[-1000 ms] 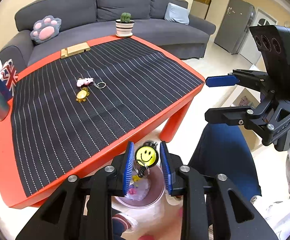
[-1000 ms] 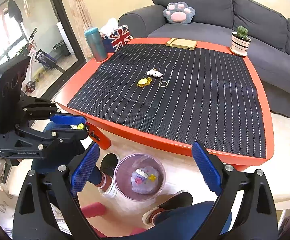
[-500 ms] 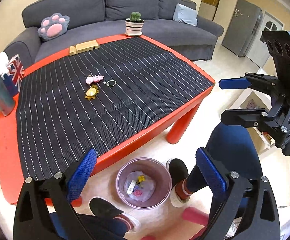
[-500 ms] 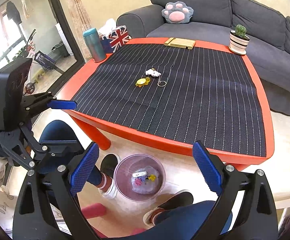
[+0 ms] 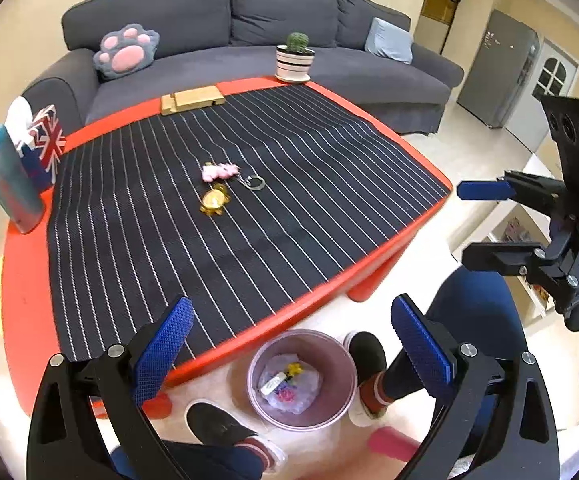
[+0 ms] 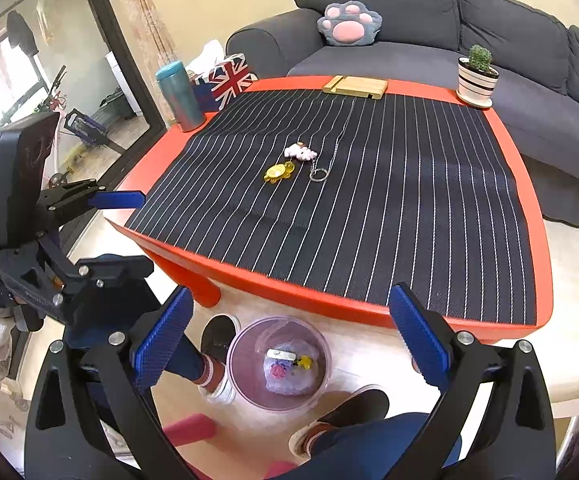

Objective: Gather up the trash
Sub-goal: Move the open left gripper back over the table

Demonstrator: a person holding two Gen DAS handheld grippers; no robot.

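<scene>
A pink trash bin (image 5: 339,392) (image 6: 245,384) stands on the floor by the red table's near edge, with small items inside. On the striped mat lie a yellow turtle keychain (image 5: 214,200) (image 6: 278,171), a pink plush keychain (image 5: 218,171) (image 6: 300,152) and a key ring (image 5: 254,182) (image 6: 318,175). My left gripper (image 5: 289,342) is open and empty above the bin. My right gripper (image 6: 289,340) is open and empty, also above the bin. Each gripper shows in the other's view, at the right edge (image 5: 477,220) and the left edge (image 6: 129,232).
The red table (image 5: 21,280) (image 6: 537,208) carries a teal bottle (image 5: 7,178), a Union Jack box (image 5: 43,146), a wooden block (image 5: 191,100) and a potted cactus (image 5: 295,58). A grey sofa (image 5: 329,68) lies behind. The person's feet and legs (image 5: 363,364) flank the bin.
My left gripper opened and let go of the yellow smiley keychain, which dropped into the bin. The left gripper then rose a little. The right gripper stayed open.
</scene>
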